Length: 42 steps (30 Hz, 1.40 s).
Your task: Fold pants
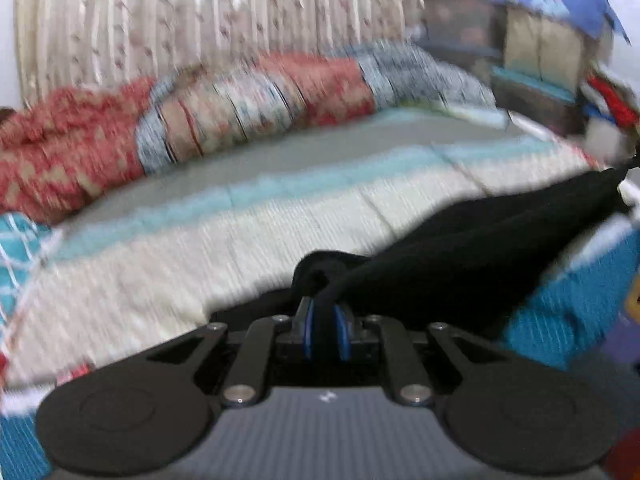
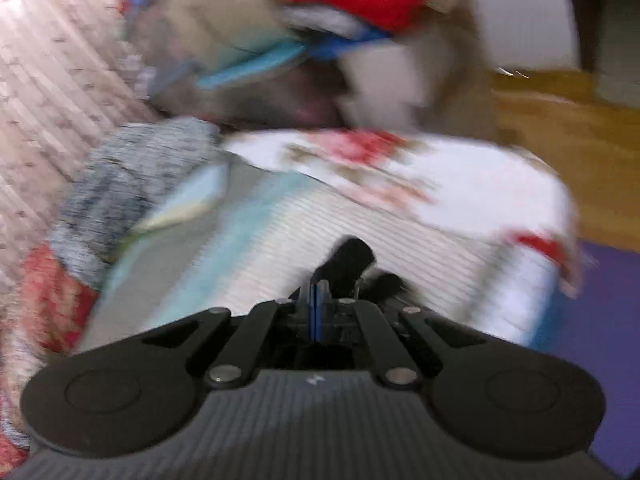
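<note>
the left gripper (image 1: 326, 320) is clenched on a bunched edge of the black fabric pants (image 1: 492, 248); cloth loops out between its blue-padded fingers (image 1: 307, 332). from this grip the pants stretch taut to the right, toward the right edge of the bed, and hang above the cream, teal-striped ribbed bedspread (image 1: 208, 256) rather than lying flat on it. in the right wrist view the right gripper (image 2: 318, 300) has its jaws pressed together, with a dark tuft of the same pants (image 2: 350, 258) protruding just beyond them, so it is judged to be grasping the far end of the garment.

the two-point hold is judged to serve a purpose: gripping opposite ends keeps the cloth spread and under tension, so it can be lowered onto the bedspread without wrinkles before a fold is made.

limits of visibility: both views are smeared by motion blur. which part of the pants each gripper holds (waistband or hem) cannot be told. the lower portion of the garment is cut off behind the left gripper body. the red-and-grey patterned rolled blankets (image 1: 192, 120) along the far edge of the bed and the stacked storage items (image 1: 536, 32) beyond its far right corner are indistinct.
</note>
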{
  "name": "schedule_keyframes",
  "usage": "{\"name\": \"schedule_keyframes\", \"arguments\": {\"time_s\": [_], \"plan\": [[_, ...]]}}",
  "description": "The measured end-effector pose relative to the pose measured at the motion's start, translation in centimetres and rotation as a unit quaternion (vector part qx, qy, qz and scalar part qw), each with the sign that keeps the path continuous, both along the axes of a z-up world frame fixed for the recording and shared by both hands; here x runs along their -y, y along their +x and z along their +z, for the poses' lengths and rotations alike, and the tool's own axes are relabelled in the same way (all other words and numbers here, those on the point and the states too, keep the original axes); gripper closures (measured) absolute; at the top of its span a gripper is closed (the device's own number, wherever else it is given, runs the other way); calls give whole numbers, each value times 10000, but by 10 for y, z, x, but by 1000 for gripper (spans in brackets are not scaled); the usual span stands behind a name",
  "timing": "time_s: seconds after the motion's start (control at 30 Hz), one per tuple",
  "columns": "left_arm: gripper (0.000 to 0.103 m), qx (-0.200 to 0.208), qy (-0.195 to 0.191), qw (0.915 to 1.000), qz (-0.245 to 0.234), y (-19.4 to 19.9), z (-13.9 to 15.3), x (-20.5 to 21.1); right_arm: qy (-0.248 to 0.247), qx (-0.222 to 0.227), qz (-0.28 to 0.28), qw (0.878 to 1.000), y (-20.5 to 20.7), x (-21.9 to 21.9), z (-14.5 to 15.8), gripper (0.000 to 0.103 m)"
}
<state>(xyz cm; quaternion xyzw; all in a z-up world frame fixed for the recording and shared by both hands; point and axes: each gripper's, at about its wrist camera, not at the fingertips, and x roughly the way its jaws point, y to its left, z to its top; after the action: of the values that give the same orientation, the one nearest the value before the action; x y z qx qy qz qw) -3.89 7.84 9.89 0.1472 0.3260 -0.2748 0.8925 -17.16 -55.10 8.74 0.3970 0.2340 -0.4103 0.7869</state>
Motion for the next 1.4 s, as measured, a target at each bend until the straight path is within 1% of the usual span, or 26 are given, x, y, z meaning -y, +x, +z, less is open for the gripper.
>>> {"name": "schedule_keyframes", "arguments": {"time_s": [0.1,0.13,0.2,0.27,0.3,0.33,0.37,0.4,0.47,0.53,0.6,0.67,0.73,0.77,0.83,0.9,0.93,0.97,1.0,1.07,1.13,1.2,1.23,1.33,1.37,1.4], "plan": [[88,-200,289,9991,-242,-16,-28,8,550,-151,-607,9965,-38,1,-53,100],[88,-261,437,9985,-217,-18,-37,10,480,-379,-793,9950,-42,-2,-63,94],[86,-475,610,9970,-63,-14,-50,7,366,-669,-853,9934,-45,-8,-76,94],[83,-701,399,9967,44,-12,-47,-2,322,-499,-863,9945,-50,-15,-72,82],[78,-741,229,9970,70,-14,-39,-9,227,-391,-862,9952,-49,-21,-64,73],[72,-712,95,9974,76,-17,-32,-15,81,-309,-777,9965,-52,-23,-56,71],[53,-628,-63,9979,111,-23,-24,-24,-101,-268,-637,9976,-51,-28,-48,71],[45,-539,-212,9982,153,-28,-17,-32,-316,-247,-397,9984,-50,-33,-39,71],[45,-483,-612,9964,336,-30,-3,-56,-619,-166,33,9979,-46,-46,-23,66],[41,-577,-995,9911,677,-22,4,-80,-760,6,585,9954,-37,-68,-14,55],[22,-741,-1298,9823,1132,-6,1,-101,-718,114,1276,9892,-19,-94,-14,55],[17,-966,-1510,9720,1519,15,-8,-115,-630,114,2002,9777,5,-127,-19,55],[11,-1350,-1848,9563,1818,41,-23,-125,-563,59,2714,9608,33,-168,-25,55],[5,-1673,-2149,9419,1964,56,-34,-130,-512,26,3038,9513,46,-188,-29,55],[0,-2221,-2761,9122,2059,78,-54,-133,-342,26,3702,9283,73,-234,-35,55],[1,-2590,-3148,8909,2002,85,-72,-125,-172,28,4262,9044,97,-279,-41,55],[2,-2679,-3224,8869,1943,86,-80,-116,-94,13,4478,8941,108,-300,-45,55],[25,-2707,-3169,8898,1857,86,-86,-102,15,-26,4713,8820,119,-322,-50,55],[54,-2621,-2835,9058,1744,87,-87,-85,129,-78,4909,8711,130,-341,-55,55],[70,-1875,-2121,9472,1506,77,-73,-57,311,-265,5243,8505,149,-375,-67,55],[75,-930,-2079,9655,1265,56,-41,-53,338,-409,5561,8294,161,-408,-71,55],[75,113,-2071,9729,1020,31,-9,-61,319,-303,5802,8133,175,-431,-68,55],[75,399,-2050,9735,936,23,-1,-66,291,-204,5929,8045,175,-442,-66,54],[74,435,-1757,9772,1112,25,-11,-79,78,-51,5979,8015,183,-460,-62,53],[73,199,-1607,9786,1268,32,-27,-83,73,-179,5968,8021,190,-464,-65,52],[65,-143,-1443,9786,1459,42,-46,-87,111,-387,5958,8021,191,-461,-72,52]]}}
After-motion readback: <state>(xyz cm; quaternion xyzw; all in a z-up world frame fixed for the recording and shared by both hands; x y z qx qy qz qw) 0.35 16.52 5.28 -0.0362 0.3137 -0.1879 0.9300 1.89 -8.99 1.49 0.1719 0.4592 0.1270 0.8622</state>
